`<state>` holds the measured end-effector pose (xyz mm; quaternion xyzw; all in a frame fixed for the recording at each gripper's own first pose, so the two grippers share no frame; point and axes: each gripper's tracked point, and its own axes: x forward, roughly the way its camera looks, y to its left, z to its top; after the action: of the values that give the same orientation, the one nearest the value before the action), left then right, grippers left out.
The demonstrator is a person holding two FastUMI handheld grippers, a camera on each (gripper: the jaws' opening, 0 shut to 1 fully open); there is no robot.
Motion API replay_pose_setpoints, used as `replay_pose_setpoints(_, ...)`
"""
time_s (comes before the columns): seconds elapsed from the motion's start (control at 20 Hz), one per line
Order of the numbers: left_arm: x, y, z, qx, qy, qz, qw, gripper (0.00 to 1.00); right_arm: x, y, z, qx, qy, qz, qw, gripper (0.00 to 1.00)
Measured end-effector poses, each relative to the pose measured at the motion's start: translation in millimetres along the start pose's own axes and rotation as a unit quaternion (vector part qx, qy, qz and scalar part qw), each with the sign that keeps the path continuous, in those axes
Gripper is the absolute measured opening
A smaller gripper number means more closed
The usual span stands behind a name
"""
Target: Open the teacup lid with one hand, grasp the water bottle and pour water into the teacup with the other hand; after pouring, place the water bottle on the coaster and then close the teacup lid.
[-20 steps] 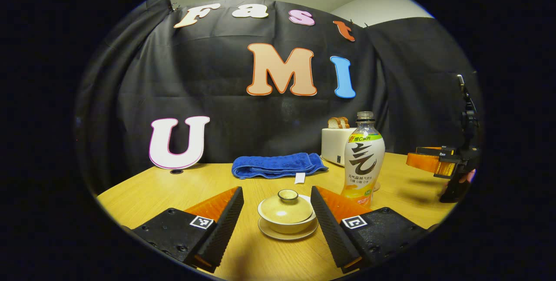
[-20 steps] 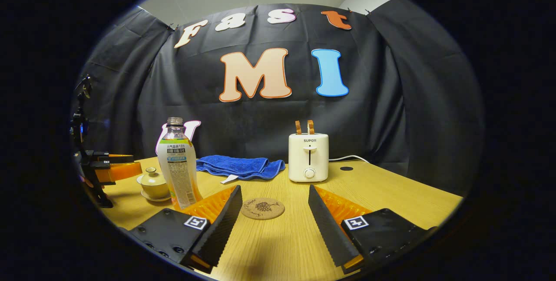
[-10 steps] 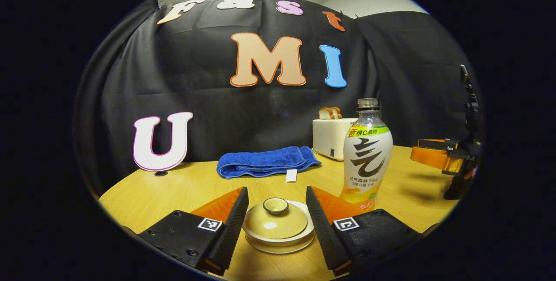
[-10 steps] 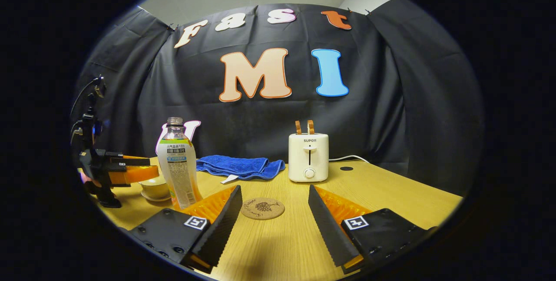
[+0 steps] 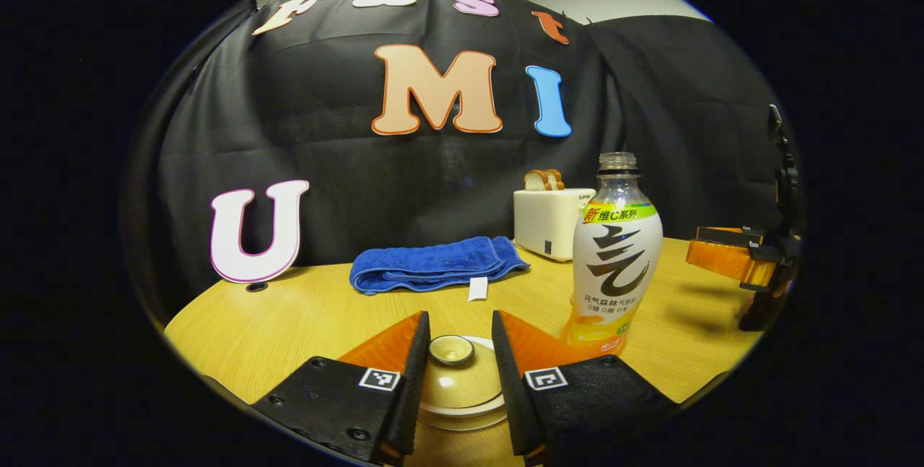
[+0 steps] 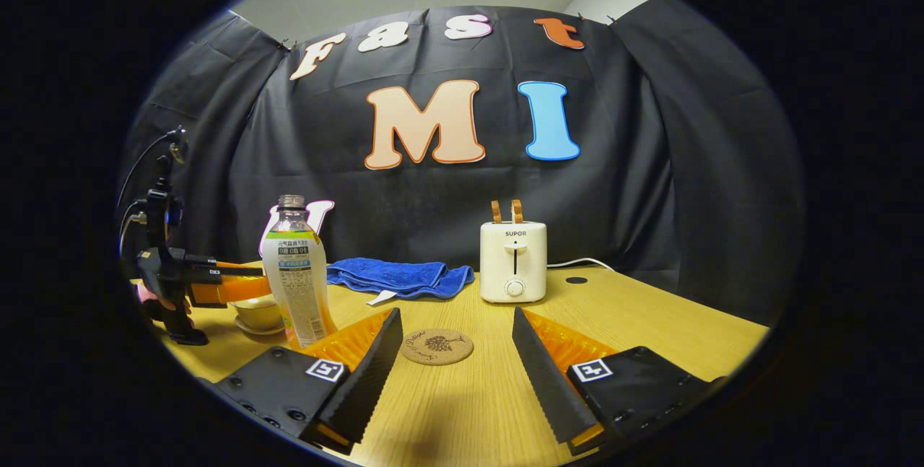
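A cream lidded teacup (image 5: 462, 391) on its saucer sits between the fingers of my left gripper (image 5: 458, 317). Its jaws have narrowed to either side of the lid knob (image 5: 451, 349), with a slim gap still showing, so it is open. An uncapped drink bottle (image 5: 616, 265) stands upright just right of the cup. In the right gripper view the bottle (image 6: 297, 279) stands at the left, and the left gripper (image 6: 216, 286) reaches over the teacup (image 6: 256, 314) behind it. My right gripper (image 6: 456, 319) hangs open and holds nothing, with the round cork coaster (image 6: 436, 346) lying ahead between its fingers.
A folded blue towel (image 5: 433, 265) lies at the back of the wooden table (image 6: 650, 323). A white toaster (image 6: 512, 261) with bread slices stands beside it, its cord trailing right. The right gripper (image 5: 729, 258) and the hand holding it show at the far right.
My left gripper moved forward and down over the teacup and its fingers drew in around the lid knob. The right gripper stayed still.
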<state>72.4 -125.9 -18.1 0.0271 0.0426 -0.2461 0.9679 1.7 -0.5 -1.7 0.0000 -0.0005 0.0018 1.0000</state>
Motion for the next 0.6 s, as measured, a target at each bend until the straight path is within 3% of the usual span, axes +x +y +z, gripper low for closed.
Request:
replay_pose_setpoints(0.15,-2.2,3.3,2.0,-0.003,-0.004,0.007,1.0,0.39,-0.7,-0.1,0.1,0.0,0.0,0.0,1.0,0.94)
replay_pose_setpoints(0.2,-3.7,4.6,3.0,-0.005,-0.006,0.012,1.0,0.3,-0.4,-0.2,0.1,0.0,0.0,0.0,1.0,0.97)
replay_pose_setpoints(0.6,-13.7,17.8,10.5,-0.03,-0.035,0.044,0.998,0.3,-0.5,0.1,0.1,0.0,0.0,0.0,1.0,0.94)
